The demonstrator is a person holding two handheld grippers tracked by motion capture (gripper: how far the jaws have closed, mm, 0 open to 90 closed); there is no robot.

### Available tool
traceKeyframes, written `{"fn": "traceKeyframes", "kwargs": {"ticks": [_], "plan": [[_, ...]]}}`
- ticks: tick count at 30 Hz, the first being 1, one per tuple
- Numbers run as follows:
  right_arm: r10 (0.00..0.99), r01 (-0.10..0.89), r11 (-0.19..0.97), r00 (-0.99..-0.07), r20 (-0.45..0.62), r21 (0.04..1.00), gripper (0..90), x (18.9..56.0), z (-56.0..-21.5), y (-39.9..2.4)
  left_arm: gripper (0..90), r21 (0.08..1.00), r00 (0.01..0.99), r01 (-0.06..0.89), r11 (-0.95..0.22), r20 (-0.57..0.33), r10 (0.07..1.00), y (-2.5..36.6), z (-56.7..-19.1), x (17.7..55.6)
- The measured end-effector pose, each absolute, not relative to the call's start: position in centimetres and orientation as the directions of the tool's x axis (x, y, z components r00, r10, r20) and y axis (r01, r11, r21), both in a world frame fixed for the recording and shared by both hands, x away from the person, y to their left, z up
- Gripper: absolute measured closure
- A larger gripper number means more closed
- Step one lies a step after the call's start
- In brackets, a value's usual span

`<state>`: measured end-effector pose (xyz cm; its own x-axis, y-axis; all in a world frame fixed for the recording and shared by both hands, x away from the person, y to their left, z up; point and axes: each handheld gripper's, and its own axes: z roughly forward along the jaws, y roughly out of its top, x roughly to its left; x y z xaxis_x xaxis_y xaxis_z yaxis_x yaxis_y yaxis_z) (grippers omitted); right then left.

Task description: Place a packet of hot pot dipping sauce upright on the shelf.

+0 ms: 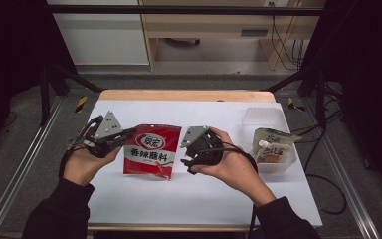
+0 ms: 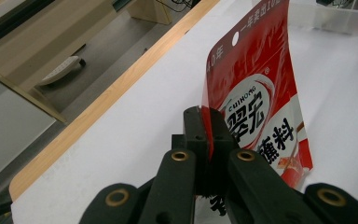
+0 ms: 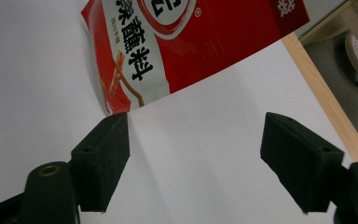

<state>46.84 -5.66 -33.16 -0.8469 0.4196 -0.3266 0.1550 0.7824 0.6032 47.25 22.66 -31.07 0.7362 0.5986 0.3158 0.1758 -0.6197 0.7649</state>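
A red seasoning pouch with a white label and black characters is lifted off the white table at its left edge. My left gripper is shut on that edge; in the left gripper view the jaws pinch the pouch between the pads of the gripper. My right gripper is held just right of the pouch, above the table. In the right gripper view its jaws stand wide apart with only bare tabletop between them, and the pouch hangs beyond them.
A clear plastic tub stands at the right of the table and holds a pale green spouted pouch. The table's wooden far edge runs behind. White tabletop lies in front of the hands.
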Motion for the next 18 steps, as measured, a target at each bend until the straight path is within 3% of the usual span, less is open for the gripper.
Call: {"fn": "traceKeyframes", "kwargs": {"ticks": [18], "plan": [[0.394, 0.144, 0.793, -0.862, -0.318, 0.592, 30.9, 48.8, -31.2, -5.9, 90.0, 0.766, 0.768, 0.171, -0.620, 0.290, 0.570, 23.0, -31.2, 48.0]]}}
